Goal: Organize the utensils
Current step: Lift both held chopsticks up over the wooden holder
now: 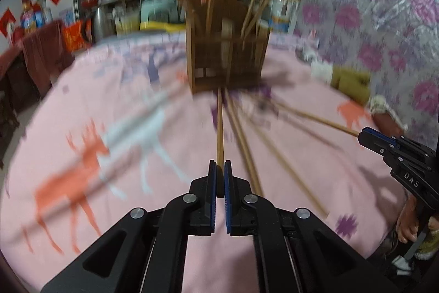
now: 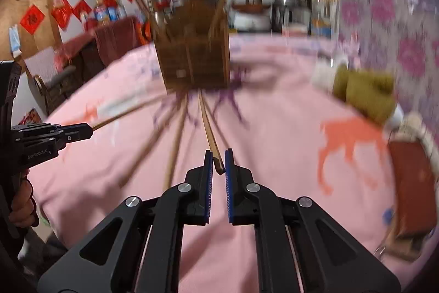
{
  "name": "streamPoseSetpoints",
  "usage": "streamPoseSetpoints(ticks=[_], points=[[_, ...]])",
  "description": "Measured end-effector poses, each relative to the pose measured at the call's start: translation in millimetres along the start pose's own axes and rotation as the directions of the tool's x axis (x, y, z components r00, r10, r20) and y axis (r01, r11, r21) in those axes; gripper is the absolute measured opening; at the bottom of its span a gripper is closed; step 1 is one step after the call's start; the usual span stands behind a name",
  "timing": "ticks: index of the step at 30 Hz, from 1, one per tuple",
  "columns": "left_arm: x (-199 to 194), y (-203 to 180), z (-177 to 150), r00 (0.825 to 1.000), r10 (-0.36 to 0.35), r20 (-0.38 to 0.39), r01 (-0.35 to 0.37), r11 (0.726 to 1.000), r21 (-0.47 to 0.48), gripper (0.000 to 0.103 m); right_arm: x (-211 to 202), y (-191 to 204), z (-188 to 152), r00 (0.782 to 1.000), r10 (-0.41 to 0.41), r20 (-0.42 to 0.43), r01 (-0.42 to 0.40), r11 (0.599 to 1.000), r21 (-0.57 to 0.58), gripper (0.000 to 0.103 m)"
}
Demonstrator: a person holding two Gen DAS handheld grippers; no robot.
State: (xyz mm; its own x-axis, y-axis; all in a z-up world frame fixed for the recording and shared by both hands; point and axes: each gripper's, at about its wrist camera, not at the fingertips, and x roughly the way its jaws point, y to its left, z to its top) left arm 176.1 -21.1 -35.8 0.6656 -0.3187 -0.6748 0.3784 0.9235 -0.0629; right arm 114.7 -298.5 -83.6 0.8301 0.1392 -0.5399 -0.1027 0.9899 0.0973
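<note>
Holding one chopstick in each gripper | your left gripper (image 1: 220, 165) is clamped on a chopstick (image 1: 220, 125), your right gripper (image 2: 218, 154) on another (image 2: 208, 122) | done: several stand in the wooden holder (image 1: 227, 56) | left: a few lie on the pink cloth (image 1: 82, 106) before it.

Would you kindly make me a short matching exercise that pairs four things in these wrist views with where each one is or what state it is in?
Column one:
1. left gripper
2. right gripper
3. wooden utensil holder
4. loose chopsticks

Column two:
A. standing upright on the pink bedspread, chopsticks sticking out of its top
B. lying flat on the bedspread in front of the holder
C. shut on a chopstick, seen at the left edge of the right wrist view
D. shut on a chopstick, seen at the right edge of the left wrist view

Pairs: 1-C, 2-D, 3-A, 4-B
</note>
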Motion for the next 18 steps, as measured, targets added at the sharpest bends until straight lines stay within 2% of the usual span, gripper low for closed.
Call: streamPoseSetpoints(ticks=[4, 7, 9, 12, 13, 15, 18], points=[[-23.0, -3.4, 42.6, 0.996, -0.006, 0.094, 0.004, 1.000, 0.021, 0.006, -11.6, -1.3, 38.4, 0.995, 0.032, 0.095, -0.032, 0.999, 0.000, 0.007], [-35.0, -3.6, 69.0, 0.990, -0.032, 0.137, 0.031, 0.999, 0.009, 0.006, -22.0, -0.2, 63.9, 0.984, 0.065, 0.165, -0.067, 0.998, 0.007, 0.006], [-39.1, -4.2, 80.6, 0.987, -0.053, 0.149, 0.053, 0.999, 0.004, 0.006, -23.3, 0.5, 72.5, 0.981, 0.073, 0.180, -0.075, 0.997, 0.005, 0.006], [-37.0, -7.7, 86.9, 0.988, -0.036, 0.149, 0.035, 0.999, 0.009, 0.006, -10.6, 3.0, 70.0, 0.988, 0.110, 0.109, -0.108, 0.994, -0.021, 0.009], [-35.8, -7.6, 86.7, 0.988, -0.037, 0.147, 0.036, 0.999, 0.009, 0.006, -4.1, 3.7, 62.8, 0.991, 0.109, 0.076, -0.108, 0.994, -0.021, 0.012], [-33.8, -7.6, 85.3, 0.989, -0.044, 0.139, 0.044, 0.999, 0.005, 0.006, 8.0, 4.3, 43.0, 0.995, 0.099, -0.004, -0.099, 0.994, -0.037, 0.012], [-30.3, -7.3, 82.1, 0.990, -0.044, 0.134, 0.043, 0.999, 0.008, 0.006, 26.0, -2.7, 8.7, 0.990, 0.081, -0.113, -0.082, 0.997, -0.009, 0.013]])
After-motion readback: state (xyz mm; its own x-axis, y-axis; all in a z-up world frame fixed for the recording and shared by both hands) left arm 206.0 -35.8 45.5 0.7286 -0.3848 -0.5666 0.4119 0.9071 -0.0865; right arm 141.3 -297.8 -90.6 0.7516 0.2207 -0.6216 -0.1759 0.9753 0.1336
